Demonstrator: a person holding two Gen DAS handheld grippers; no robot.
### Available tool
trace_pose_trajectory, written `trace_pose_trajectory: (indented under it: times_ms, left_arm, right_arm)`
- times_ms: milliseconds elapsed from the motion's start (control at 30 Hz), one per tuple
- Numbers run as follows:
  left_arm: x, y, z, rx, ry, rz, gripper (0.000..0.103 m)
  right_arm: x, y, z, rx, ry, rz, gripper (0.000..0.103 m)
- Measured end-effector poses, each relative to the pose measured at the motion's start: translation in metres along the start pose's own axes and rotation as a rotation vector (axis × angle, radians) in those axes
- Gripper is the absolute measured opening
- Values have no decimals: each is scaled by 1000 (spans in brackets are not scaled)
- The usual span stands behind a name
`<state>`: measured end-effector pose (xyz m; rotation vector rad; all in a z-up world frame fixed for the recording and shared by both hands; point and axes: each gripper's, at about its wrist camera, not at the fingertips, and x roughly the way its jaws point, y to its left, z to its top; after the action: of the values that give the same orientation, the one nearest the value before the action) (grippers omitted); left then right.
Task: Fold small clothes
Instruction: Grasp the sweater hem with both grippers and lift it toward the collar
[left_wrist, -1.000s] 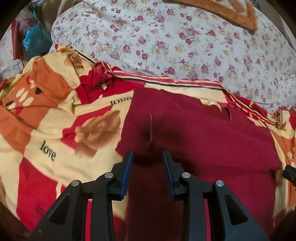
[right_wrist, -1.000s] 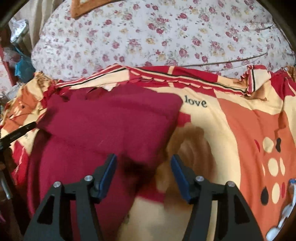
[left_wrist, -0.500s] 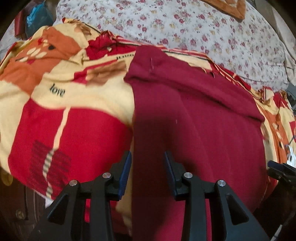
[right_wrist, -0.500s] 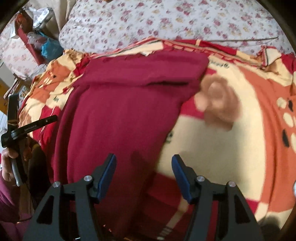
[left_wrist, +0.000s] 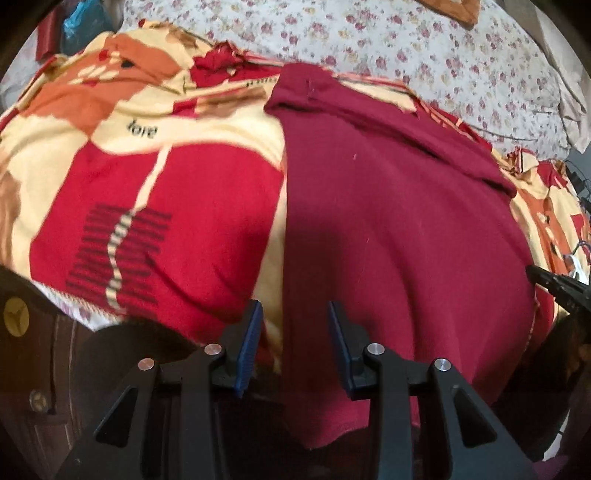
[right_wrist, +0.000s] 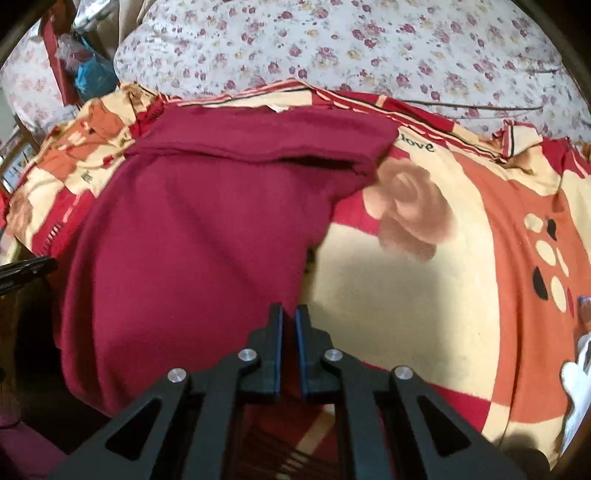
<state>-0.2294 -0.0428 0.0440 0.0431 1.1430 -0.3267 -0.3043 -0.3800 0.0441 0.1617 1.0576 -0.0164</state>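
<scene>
A dark red garment (left_wrist: 399, 229) lies on a patterned red, orange and cream blanket (left_wrist: 155, 192), its far end folded over and its near end hanging over the bed's edge. My left gripper (left_wrist: 293, 332) is open and empty over the garment's near left edge. In the right wrist view the garment (right_wrist: 192, 229) fills the left half. My right gripper (right_wrist: 289, 321) is shut at the garment's near right edge; whether cloth is between the fingers cannot be told.
A floral white sheet (right_wrist: 369, 48) covers the bed behind the blanket (right_wrist: 424, 280). Blue and red clutter (right_wrist: 88, 77) stands at the far left. The other gripper's tip (left_wrist: 554, 288) shows at the right edge of the left wrist view.
Both grippers have pulled back toward the bed's near edge, so the whole garment shows. My right gripper has closed from open. The left stays open.
</scene>
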Motion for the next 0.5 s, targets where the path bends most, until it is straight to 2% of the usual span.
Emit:
trace_pose_trajectory:
  times_ms: [67,100,133,200,400,500]
  left_arm:
    - [3,-1,-6,-1,17,-11,15]
    - [5,-1,-9,3,25,-17,15]
    - [6,-2,-13,9,32,-23,15]
    - [9,-2,-18,15,45,-21,15]
    - [16,-2,-28,3,61,-25,15]
    - [17,-3,-33,-3,76,-52,16]
  right_arm:
    - [-5,-2,-4,23,11,36,9]
    - [-11,-4,-8,40,17,74,20]
    - [-18,-4,-14,52,29,131,38]
    - [-25,0,-25,48,56,201,54]
    - [-8,18,-74,51,243,294,59]
    - [4,21,-87,65,300,300,63]
